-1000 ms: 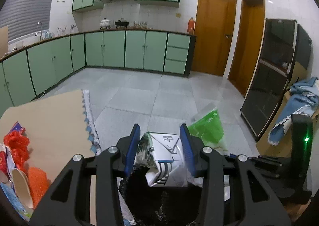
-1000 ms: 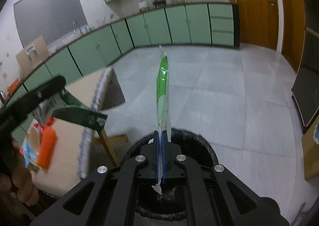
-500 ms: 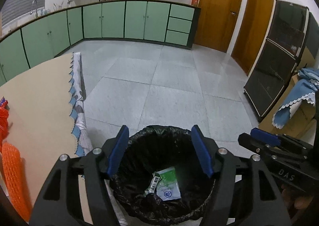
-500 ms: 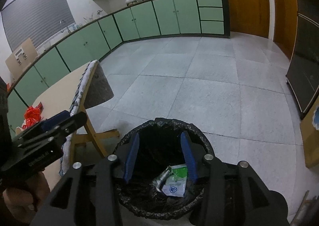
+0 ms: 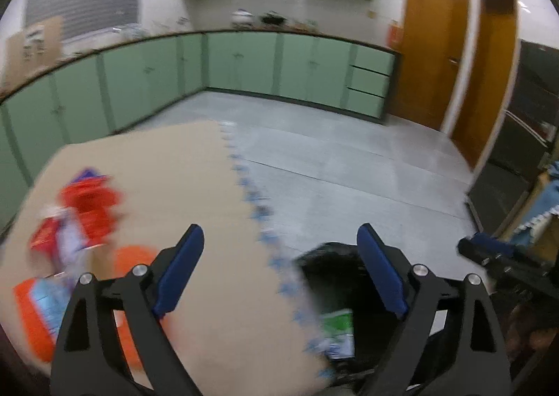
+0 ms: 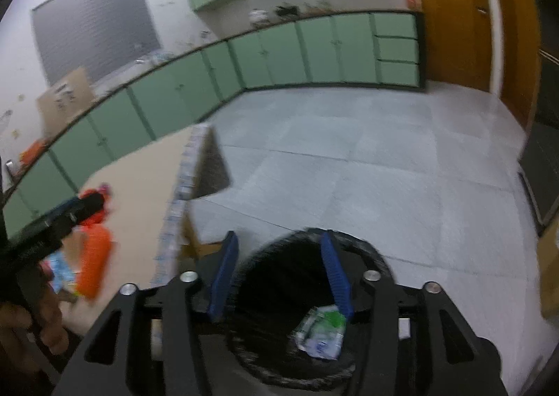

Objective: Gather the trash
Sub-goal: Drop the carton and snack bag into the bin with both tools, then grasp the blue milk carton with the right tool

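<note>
The left gripper (image 5: 279, 266) stood with its blue-padded jaws wide apart and opening further, nothing between them, as it hung over the right edge of a tan table (image 5: 167, 165) and the rim of a black-lined bin (image 5: 328, 270) beside it. The right gripper (image 6: 279, 273) hovered directly above that bin (image 6: 367, 249), its jaws parted less widely and also opening, gripping nothing.

Down inside the bin lay the discarded trash: a green-and-white wrapper (image 6: 323, 329) resting on the black liner, below and slightly right of the right gripper's fingertips and clear of both pads. From the left wrist view the same wrapper (image 5: 337, 329) showed low in the bin, beneath the left gripper's right-hand finger (image 5: 380, 277) and not touching it.

More litter waited on the table, blurred by motion: red packaging (image 5: 87, 207) and orange pieces (image 5: 132, 259) lay to the left of the left gripper's left-hand finger, well clear of it. A blue-patterned cloth edge (image 5: 258, 211) ran along the table's side, between the tabletop and the bin.
</note>
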Demonstrator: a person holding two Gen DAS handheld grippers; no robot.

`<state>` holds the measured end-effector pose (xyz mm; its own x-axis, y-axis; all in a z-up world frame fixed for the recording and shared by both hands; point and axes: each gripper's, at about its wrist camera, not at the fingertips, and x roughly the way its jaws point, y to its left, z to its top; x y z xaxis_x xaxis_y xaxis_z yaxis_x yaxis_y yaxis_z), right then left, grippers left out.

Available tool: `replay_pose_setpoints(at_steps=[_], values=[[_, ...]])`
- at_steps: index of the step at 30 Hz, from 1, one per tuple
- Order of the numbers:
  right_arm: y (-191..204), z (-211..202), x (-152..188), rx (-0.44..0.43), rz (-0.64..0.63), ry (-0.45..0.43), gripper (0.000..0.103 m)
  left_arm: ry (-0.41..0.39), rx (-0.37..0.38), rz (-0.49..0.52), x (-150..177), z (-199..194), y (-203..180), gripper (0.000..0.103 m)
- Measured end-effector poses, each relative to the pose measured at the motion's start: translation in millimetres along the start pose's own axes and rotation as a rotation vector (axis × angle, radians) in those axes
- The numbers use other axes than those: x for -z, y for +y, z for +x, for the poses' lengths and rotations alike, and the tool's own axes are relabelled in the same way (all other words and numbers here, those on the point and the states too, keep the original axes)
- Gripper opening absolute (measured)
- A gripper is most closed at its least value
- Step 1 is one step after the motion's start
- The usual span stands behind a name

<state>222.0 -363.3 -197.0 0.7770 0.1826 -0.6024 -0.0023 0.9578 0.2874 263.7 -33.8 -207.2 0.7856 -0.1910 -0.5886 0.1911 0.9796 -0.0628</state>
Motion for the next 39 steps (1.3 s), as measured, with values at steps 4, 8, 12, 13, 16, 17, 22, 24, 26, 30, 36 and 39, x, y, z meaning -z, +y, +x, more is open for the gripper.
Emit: replay_pose_setpoints(at_steps=[4,8,12,13,16,17,22,24,26,30,36,39], values=[[56.3,-0.8,-0.6,-0.123,-0.089,-0.024,0.071,-0.039,-0.145,-0.054,20.8,-46.7,47.5,0.089],[116.3,2.8,4.2,-0.25,-0.205,-0.004,0.072,-0.043,-0.269,-0.14,47.1,-85.8,96.6,0.089],[175.3,5.4,17.6,-0.364,-0.323,0.026,0.07,-0.055,-0.383,-0.197,65.7,-117.7,138.1,0.089],[194.0,6.5,24.4,-0.399,-0.363,0.039,0.068,-0.059,-0.398,-0.204,69.8,-123.9,146.7,0.089],[240.8,13.3,45.8,-0.478,-0.455,0.069,0.063,-0.063,-0.445,-0.234,78.9,-136.8,167.9,0.089],[254.5,18.1,53.6,-0.503,-0.471,0.083,0.062,-0.059,-0.453,-0.25,82.9,-138.7,176.8,0.089],[299.1,43.7,87.4,-0.54,-0.548,0.134,0.06,-0.069,-0.473,-0.3,101.2,-148.3,205.0,0.089],[308.3,52.5,94.6,-0.539,-0.565,0.142,0.06,-0.077,-0.462,-0.3,108.2,-149.9,212.2,0.089],[316.0,62.0,100.2,-0.526,-0.579,0.142,0.06,-0.079,-0.464,-0.285,113.3,-149.3,214.1,0.089],[323.9,85.8,110.2,-0.499,-0.599,0.179,0.06,-0.066,-0.446,-0.312,125.2,-147.7,225.7,0.083],[328.6,104.5,116.4,-0.482,-0.612,0.218,0.048,-0.048,-0.437,-0.336,127.9,-145.0,234.8,0.082],[327.5,108.1,116.8,-0.487,-0.623,0.234,0.037,-0.039,-0.441,-0.328,128.9,-142.8,234.7,0.082]])
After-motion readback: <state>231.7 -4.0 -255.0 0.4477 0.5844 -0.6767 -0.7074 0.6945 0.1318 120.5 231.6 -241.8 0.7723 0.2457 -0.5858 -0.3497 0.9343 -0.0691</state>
